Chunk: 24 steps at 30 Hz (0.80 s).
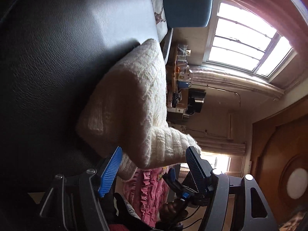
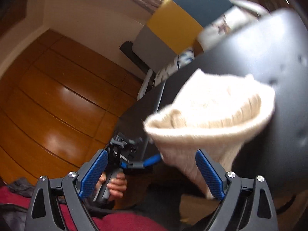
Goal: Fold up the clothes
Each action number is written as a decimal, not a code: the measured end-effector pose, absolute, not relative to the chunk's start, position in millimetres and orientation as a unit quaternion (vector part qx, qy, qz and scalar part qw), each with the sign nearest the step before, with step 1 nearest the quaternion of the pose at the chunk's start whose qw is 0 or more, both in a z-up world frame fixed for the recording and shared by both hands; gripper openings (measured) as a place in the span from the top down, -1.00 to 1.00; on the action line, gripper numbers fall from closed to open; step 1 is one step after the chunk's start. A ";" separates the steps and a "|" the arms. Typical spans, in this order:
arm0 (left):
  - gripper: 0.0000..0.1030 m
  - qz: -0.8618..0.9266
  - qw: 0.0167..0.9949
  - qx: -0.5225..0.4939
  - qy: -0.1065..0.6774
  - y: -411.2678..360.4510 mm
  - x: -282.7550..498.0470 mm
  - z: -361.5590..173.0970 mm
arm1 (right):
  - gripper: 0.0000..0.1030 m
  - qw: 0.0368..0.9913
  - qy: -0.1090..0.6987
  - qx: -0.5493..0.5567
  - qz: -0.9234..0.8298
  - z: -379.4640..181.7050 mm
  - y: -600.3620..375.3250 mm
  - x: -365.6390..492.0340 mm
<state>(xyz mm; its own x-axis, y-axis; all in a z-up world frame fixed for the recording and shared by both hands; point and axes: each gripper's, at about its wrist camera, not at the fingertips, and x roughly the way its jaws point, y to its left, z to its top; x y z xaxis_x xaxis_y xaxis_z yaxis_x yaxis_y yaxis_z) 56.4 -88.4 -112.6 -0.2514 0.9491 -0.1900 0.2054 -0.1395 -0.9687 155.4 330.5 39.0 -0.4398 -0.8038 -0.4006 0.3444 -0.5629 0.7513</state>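
Observation:
A cream knitted sweater [image 1: 132, 100] lies folded on a black leather surface [image 1: 48, 67]. Its ribbed end [image 1: 169, 146] hangs off the edge towards me. My left gripper [image 1: 154, 150] is open, and the ribbed end reaches between its fingertips without either blue pad [image 1: 110, 173] pressing on it. In the right wrist view the sweater [image 2: 207, 111] is blurred. A hanging part of it brushes the right-hand pad [image 2: 209, 177] of my right gripper [image 2: 152, 154], which is open. A hand [image 2: 115, 186] holds the left gripper [image 2: 130, 157] low in that view.
Behind the sweater, a yellow and blue cushion [image 1: 186, 2] and a printed pillow [image 1: 159, 17] lie at the far end. A pink ruffled garment [image 1: 150, 188] hangs below the edge. A cluttered wooden shelf [image 1: 179, 73], windows [image 1: 246, 40] and brown wooden panelling [image 2: 57, 100] surround the spot.

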 end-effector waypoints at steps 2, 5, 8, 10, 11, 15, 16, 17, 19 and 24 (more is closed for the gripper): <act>-0.34 0.539 0.330 -0.522 -0.573 -73.6 52.0 -120.2 | -0.84 0.378 -0.270 0.378 -0.801 51.9 312.0 142.8; -0.36 0.525 0.302 -0.535 -0.588 -66.5 47.2 -137.4 | -0.84 0.377 -0.226 0.409 -0.800 57.6 280.5 101.8; -0.37 0.521 0.282 -0.529 -0.607 -71.9 45.9 -146.6 | -0.84 0.378 -0.207 0.485 -0.761 41.3 251.5 78.0; -0.41 0.522 0.274 -0.512 -0.625 -77.1 46.1 -148.0 | -0.84 0.404 -0.200 0.514 -0.730 24.0 241.5 77.1; -0.43 0.527 0.269 -0.500 -0.632 -81.6 45.2 -147.0 | -0.83 0.406 -0.195 0.528 -0.720 14.4 240.2 79.0; -0.43 0.555 0.248 -0.454 -0.651 -99.1 43.1 -143.9 | -0.83 0.334 -0.210 0.572 -0.719 -31.5 267.0 90.7; -0.33 0.563 0.243 -0.443 -0.653 -103.2 42.5 -142.9 | -0.83 0.316 -0.219 0.581 -0.718 -42.8 275.1 93.5; -0.25 0.576 0.246 -0.438 -0.645 -104.6 41.2 -140.0 | -0.83 0.311 -0.242 0.578 -0.714 -49.9 283.4 95.8; -0.02 0.583 0.255 -0.437 -0.636 -104.1 38.8 -138.3 | -0.83 0.311 -0.285 0.560 -0.713 -54.8 296.9 99.8; -0.14 0.547 0.244 -0.439 -0.670 -105.5 35.7 -152.6 | -0.83 0.348 -0.334 0.495 -0.723 -27.4 306.1 95.5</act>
<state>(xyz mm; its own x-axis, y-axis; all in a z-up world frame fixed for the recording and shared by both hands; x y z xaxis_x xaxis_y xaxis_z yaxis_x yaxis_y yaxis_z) 35.7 -105.5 -152.6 -0.4956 0.8547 -0.1545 0.3215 0.0153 -0.9468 95.5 306.1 -27.4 -0.2674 -0.8338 -0.4831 0.1732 -0.5347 0.8271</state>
